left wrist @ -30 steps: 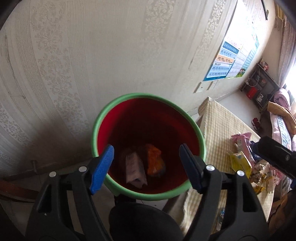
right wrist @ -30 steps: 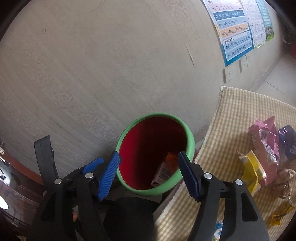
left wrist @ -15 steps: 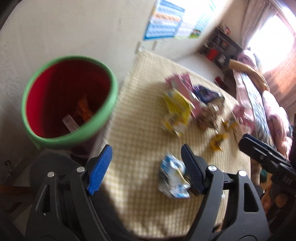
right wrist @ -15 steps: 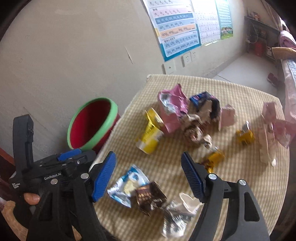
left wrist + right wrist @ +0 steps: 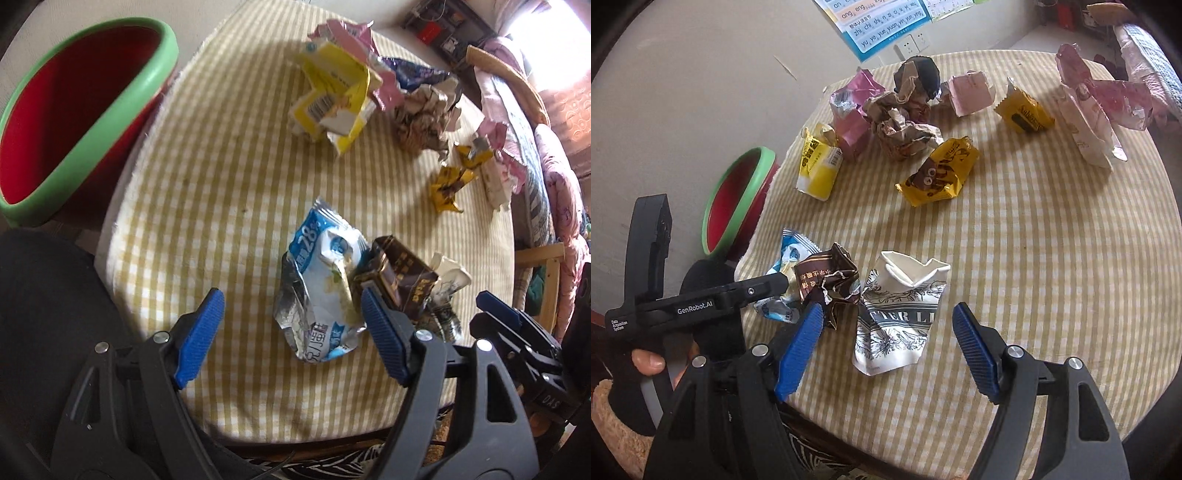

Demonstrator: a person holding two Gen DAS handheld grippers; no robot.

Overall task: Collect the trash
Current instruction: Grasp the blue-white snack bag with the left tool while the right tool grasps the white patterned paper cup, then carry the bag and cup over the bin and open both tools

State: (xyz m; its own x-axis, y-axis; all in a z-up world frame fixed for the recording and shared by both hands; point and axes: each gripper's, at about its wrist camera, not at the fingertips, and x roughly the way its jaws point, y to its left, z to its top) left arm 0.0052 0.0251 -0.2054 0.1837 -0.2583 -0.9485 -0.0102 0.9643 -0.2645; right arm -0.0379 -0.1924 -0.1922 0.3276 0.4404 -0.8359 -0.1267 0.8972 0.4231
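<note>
A red bin with a green rim (image 5: 74,110) (image 5: 738,206) stands off the left edge of a round table in a yellow checked cloth (image 5: 221,166) (image 5: 1052,258). Near the front edge lie a blue-and-white wrapper (image 5: 321,284) (image 5: 786,254), a crumpled brown wrapper (image 5: 402,280) (image 5: 827,280) and a squashed white paper cup (image 5: 897,314). My left gripper (image 5: 291,336) hovers open over the blue-and-white wrapper, nothing between its pads. My right gripper (image 5: 886,350) hangs open above the paper cup. The left gripper's black body (image 5: 698,302) shows at the left of the right wrist view.
Further back lie a yellow carton (image 5: 332,96) (image 5: 818,166), pink wrappers (image 5: 849,110), crumpled brown paper (image 5: 905,133), yellow snack packets (image 5: 938,170) (image 5: 448,184) and a pink-and-white bag (image 5: 1089,122). A wall with a poster (image 5: 882,22) is behind; bedding (image 5: 546,166) lies right.
Both grippers have swung away from above the bin, rightward and down, to the trash at the table's front edge. Both stay open and empty.
</note>
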